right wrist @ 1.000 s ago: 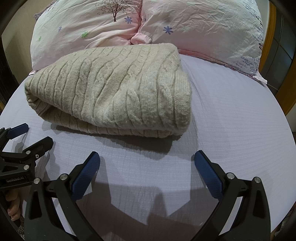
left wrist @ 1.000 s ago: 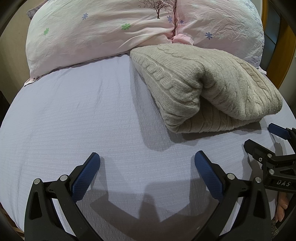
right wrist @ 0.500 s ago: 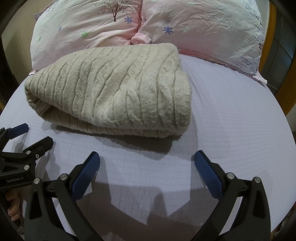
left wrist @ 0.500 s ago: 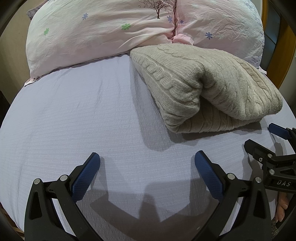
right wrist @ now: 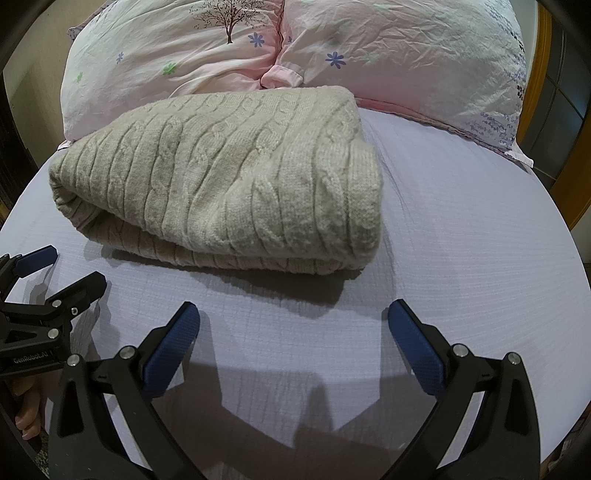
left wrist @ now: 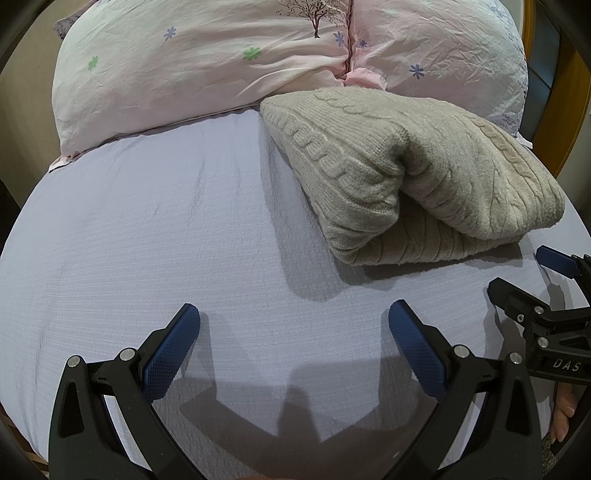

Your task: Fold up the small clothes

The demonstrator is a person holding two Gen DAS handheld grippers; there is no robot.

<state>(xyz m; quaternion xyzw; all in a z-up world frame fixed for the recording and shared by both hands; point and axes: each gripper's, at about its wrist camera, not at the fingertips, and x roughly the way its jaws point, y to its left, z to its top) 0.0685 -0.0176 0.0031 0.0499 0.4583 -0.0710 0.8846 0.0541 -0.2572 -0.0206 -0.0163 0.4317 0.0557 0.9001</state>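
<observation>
Nothing moves in the last second: the folded beige cable-knit sweater rests on the lilac bed sheet, left tongs and right tongs both hovering spread and empty; the fold looks finished.

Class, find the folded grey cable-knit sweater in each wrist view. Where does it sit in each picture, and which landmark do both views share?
Left wrist view: the sweater lies upper right, on the lilac sheet.
Right wrist view: the sweater lies centre-left, ahead of the open fingers.
Shared landmark: the tree print on the pink pillow, behind the sweater.
</observation>
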